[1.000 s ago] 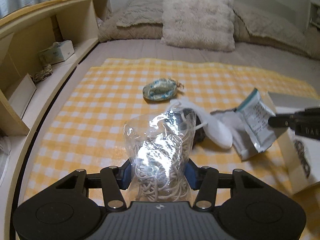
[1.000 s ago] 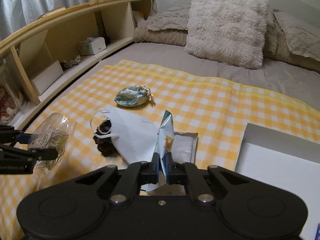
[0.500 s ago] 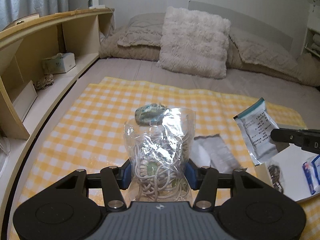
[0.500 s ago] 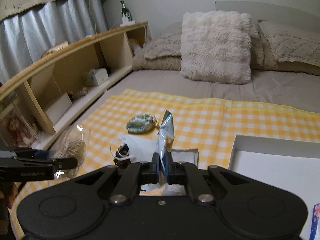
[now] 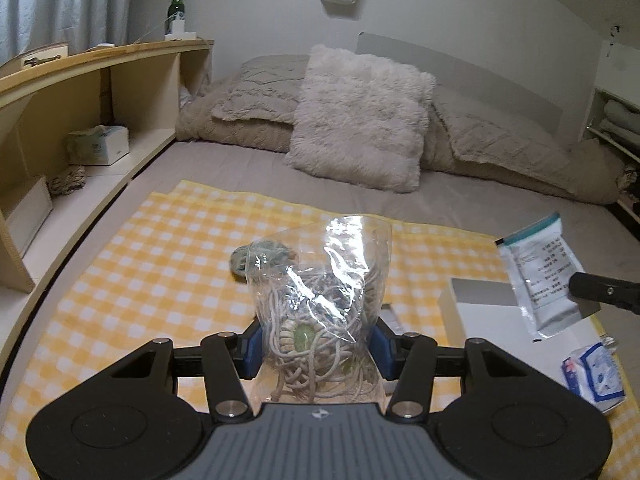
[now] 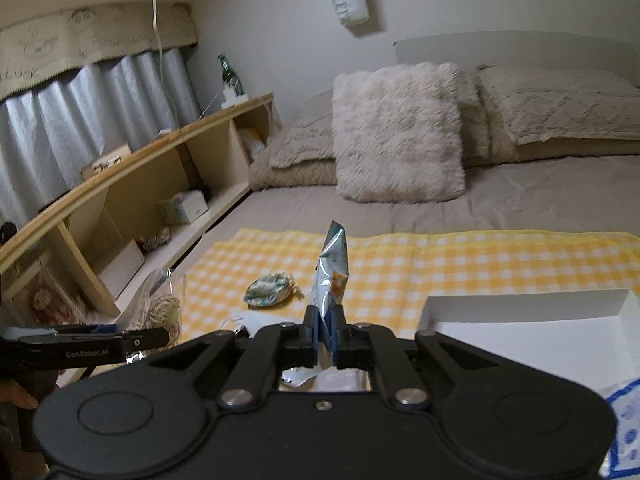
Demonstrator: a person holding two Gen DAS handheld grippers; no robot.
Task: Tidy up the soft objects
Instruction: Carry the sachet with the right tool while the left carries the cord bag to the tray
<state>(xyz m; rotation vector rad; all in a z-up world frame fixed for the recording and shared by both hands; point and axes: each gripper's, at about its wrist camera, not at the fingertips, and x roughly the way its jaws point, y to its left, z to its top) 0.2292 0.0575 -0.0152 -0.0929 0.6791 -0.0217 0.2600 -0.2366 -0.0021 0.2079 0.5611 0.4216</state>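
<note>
Holding both loads clear above the yellow checked cloth, you have the left hand-held gripper clamped on the clear bag of cord and the right hand-held gripper pinching the foil sachet upright, seemingly ready for the white box.

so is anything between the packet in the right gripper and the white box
Nothing visible. The right gripper holds the packet above the checked cloth, and the white box sits open just to its right. Only a blue-and-white pack lies at the box's near end, leaving most of the floor bare.
</note>
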